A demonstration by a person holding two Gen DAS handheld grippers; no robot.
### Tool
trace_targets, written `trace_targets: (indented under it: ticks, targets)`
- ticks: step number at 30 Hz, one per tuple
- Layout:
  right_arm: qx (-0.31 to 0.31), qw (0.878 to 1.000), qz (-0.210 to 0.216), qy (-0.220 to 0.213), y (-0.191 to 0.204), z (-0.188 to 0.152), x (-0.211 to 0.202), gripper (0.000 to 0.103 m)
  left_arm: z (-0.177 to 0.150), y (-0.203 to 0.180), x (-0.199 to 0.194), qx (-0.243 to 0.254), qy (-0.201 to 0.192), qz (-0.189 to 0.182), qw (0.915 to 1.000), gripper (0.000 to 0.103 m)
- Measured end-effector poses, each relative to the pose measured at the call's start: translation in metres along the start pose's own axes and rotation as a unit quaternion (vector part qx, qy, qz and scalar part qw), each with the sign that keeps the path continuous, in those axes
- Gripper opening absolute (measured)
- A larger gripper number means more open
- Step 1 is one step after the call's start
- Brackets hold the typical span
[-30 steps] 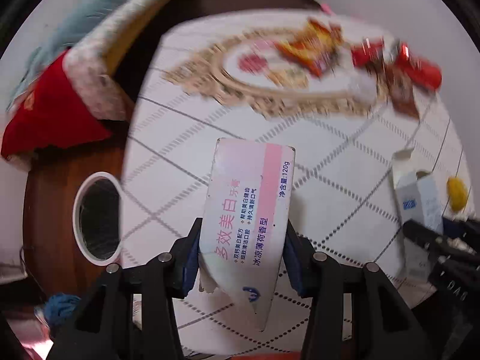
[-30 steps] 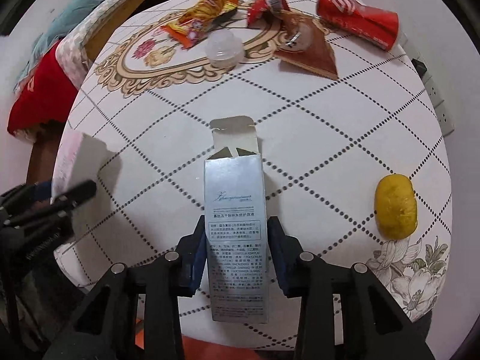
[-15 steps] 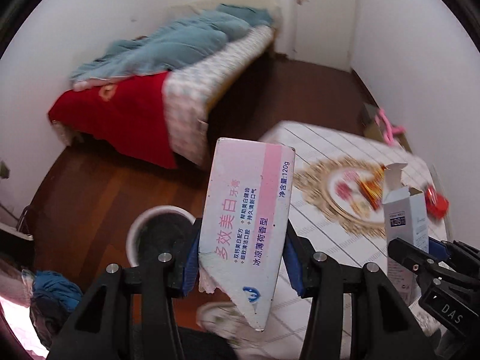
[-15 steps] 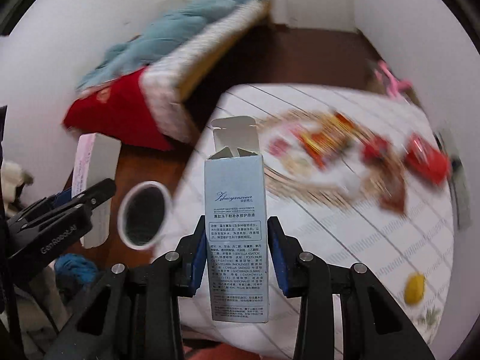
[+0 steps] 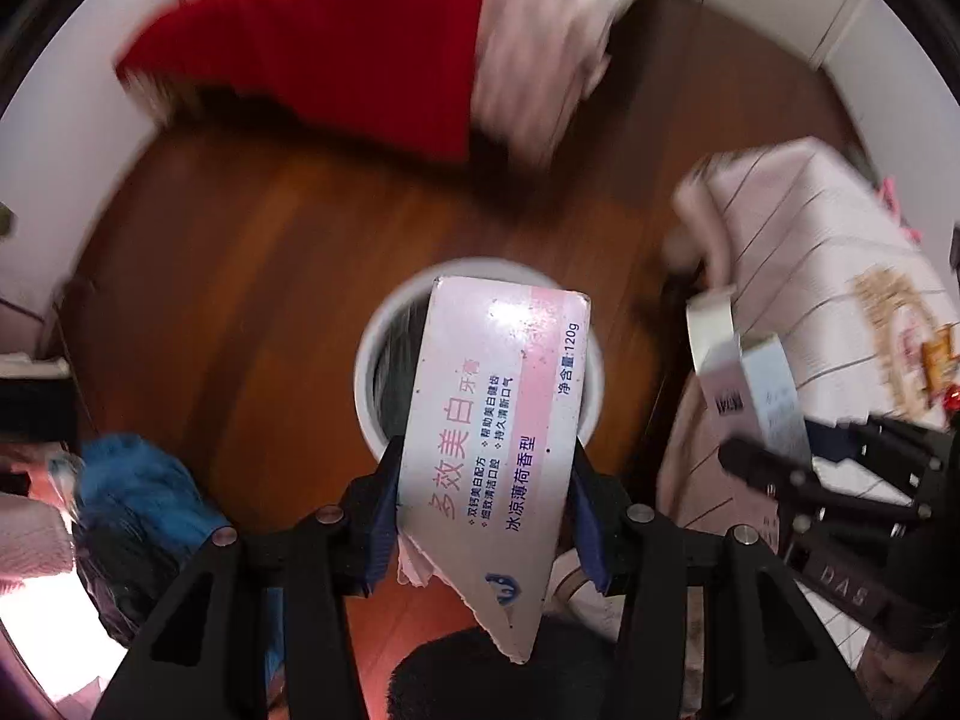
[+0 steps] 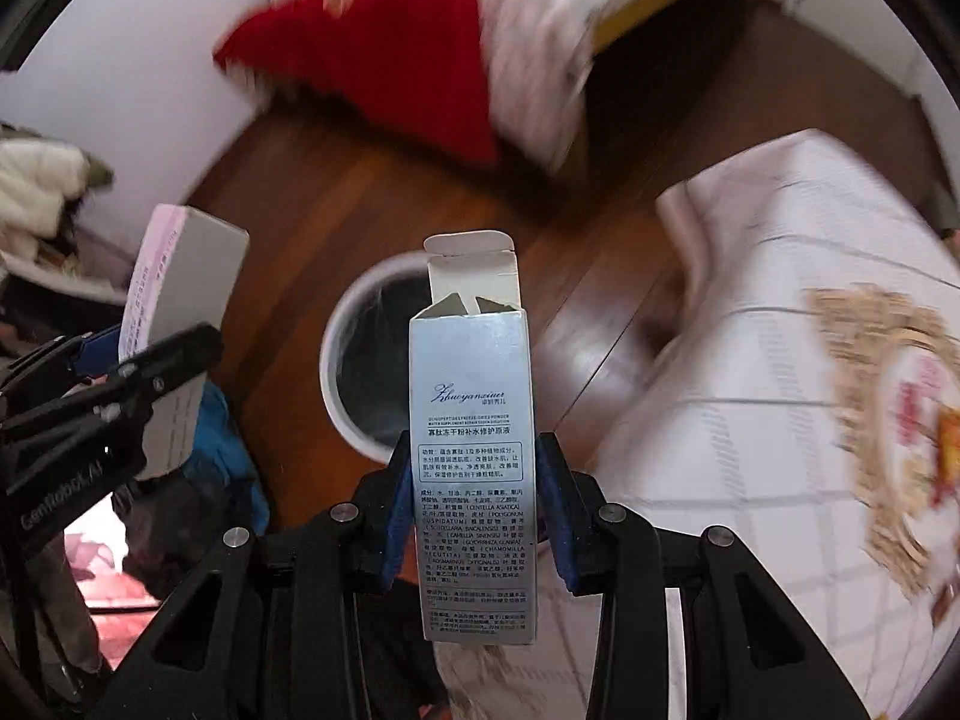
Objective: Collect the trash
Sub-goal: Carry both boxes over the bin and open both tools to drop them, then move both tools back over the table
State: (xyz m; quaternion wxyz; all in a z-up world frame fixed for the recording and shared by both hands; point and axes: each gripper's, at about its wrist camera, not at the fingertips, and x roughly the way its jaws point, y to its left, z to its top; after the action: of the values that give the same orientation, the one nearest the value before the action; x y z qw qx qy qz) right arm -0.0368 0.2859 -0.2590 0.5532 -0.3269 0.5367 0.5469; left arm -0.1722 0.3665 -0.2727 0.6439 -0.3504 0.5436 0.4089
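My left gripper (image 5: 483, 516) is shut on a torn pink-and-white toothpaste box (image 5: 498, 432), held above a white round trash bin (image 5: 375, 360) on the wooden floor. My right gripper (image 6: 474, 504) is shut on a tall silver skincare box (image 6: 471, 444) with its top flap open, held over the same bin (image 6: 342, 348). The silver box (image 5: 750, 396) and right gripper (image 5: 798, 480) show at the right of the left wrist view. The pink box (image 6: 174, 324) and left gripper (image 6: 120, 384) show at the left of the right wrist view.
A round table with a white patterned cloth (image 6: 780, 360) stands right of the bin, wrappers (image 5: 936, 360) at its far edge. A bed with red and white covers (image 5: 372, 48) lies beyond. Blue cloth and dark clutter (image 5: 132, 516) lie left of the bin.
Both grippers have swung left off the table and tilted down with their boxes. The bin, off to the side before, now lies right behind both boxes.
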Motion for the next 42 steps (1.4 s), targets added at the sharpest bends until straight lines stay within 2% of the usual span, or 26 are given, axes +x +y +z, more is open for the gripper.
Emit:
trace_targets:
  ticks: [6,11,17,18,20,22,23,25,27,30,32,34,35,42]
  targets:
    - [-0.007,0.994,-0.004,0.107,0.019,0.037,0.105,0.040,0.023,0.027,0.088,0.006,0.109,-0.020,0.9938,0.048]
    - [-0.004,0.985,-0.009,0.172,0.019,0.053,0.168,0.040,0.029,0.048,0.120,-0.017,0.139,-0.031,0.9896,0.048]
    - [0.004,0.977,-0.006,0.213,0.017,0.058,0.206,0.040,0.029,0.067,0.128,-0.043,0.157,-0.050,0.9854,0.049]
    - [0.004,0.976,-0.005,0.217,0.017,0.059,0.209,0.040,0.029,0.067,0.128,-0.045,0.157,-0.052,0.9852,0.054]
    - [0.003,0.976,-0.003,0.220,0.019,0.062,0.212,0.041,0.028,0.071,0.128,-0.058,0.155,-0.058,0.9846,0.086]
    - [0.003,0.976,0.000,0.218,0.019,0.066,0.214,0.042,0.028,0.075,0.122,-0.071,0.141,-0.058,0.9858,0.093]
    - [0.004,0.976,0.001,0.217,0.019,0.068,0.214,0.043,0.027,0.077,0.118,-0.078,0.131,-0.054,0.9869,0.093]
    - [0.010,0.978,0.003,0.210,0.019,0.069,0.210,0.063,0.025,0.082,0.107,-0.089,0.110,-0.045,0.9889,0.094]
    - [0.020,0.980,0.006,0.199,0.016,0.071,0.205,0.075,0.021,0.084,0.098,-0.095,0.096,-0.042,0.9900,0.094]
    - [0.034,0.983,0.011,0.181,0.014,0.070,0.194,0.077,0.015,0.086,0.089,-0.101,0.082,-0.036,0.9909,0.094]
    - [0.040,0.985,0.019,0.168,0.013,0.069,0.186,0.084,0.010,0.088,0.085,-0.104,0.077,-0.034,0.9910,0.094]
    - [0.041,0.986,0.018,0.158,0.013,0.068,0.177,0.099,0.005,0.087,0.080,-0.105,0.073,-0.029,0.9914,0.094]
    - [0.041,0.987,0.016,0.152,0.014,0.067,0.173,0.102,0.003,0.088,0.077,-0.105,0.068,-0.026,0.9918,0.094]
    - [0.024,0.992,-0.020,0.123,0.020,0.057,0.152,0.103,-0.014,0.086,0.064,-0.105,0.055,-0.008,0.9929,0.094]
